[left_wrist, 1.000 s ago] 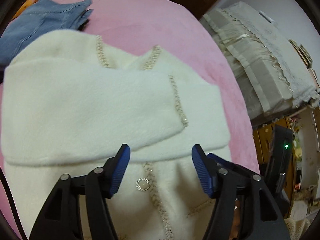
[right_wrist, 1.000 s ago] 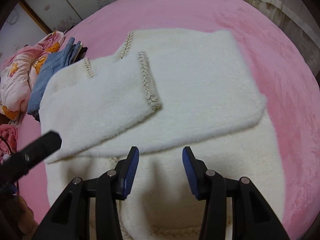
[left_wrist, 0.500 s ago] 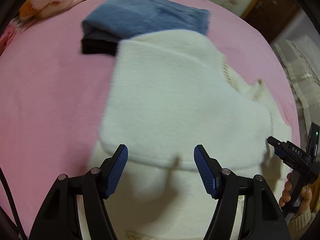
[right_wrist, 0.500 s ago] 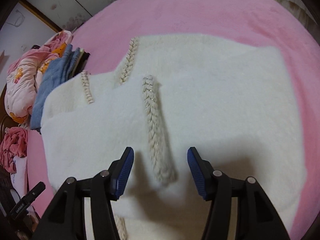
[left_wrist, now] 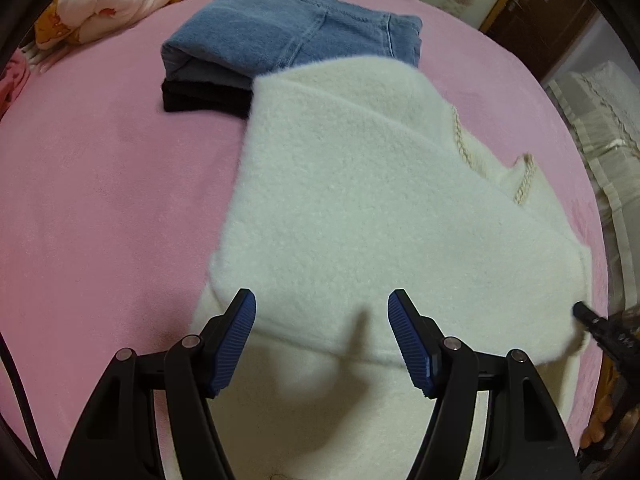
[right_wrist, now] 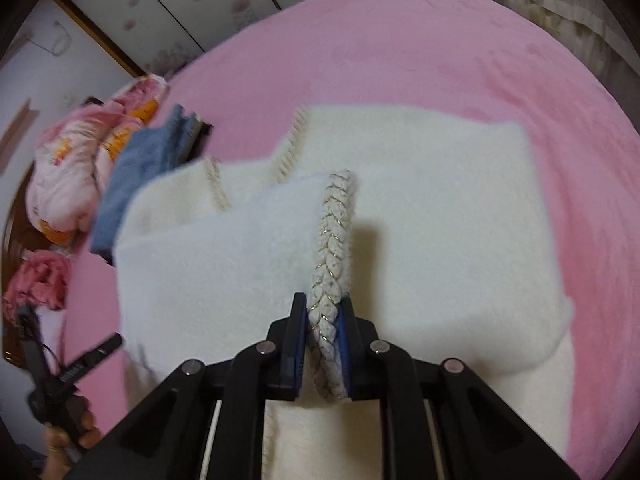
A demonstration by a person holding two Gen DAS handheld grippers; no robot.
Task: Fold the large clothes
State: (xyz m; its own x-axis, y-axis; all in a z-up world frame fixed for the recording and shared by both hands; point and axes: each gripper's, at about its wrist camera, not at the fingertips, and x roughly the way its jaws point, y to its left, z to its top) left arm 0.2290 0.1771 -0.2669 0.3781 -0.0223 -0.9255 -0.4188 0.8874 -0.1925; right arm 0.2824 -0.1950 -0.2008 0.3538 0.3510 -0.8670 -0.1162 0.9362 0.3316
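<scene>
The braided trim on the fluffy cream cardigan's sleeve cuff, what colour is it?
Cream braided trim flecked with gold thread, clearest in the right wrist view.

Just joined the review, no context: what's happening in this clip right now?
A person with two handheld grippers is folding a fluffy cream cardigan on a pink bedspread. The right gripper is shut on the braided cuff of a sleeve lying across the body. The left gripper hovers open over the cardigan's folded edge. Folded blue jeans lie behind.
</scene>
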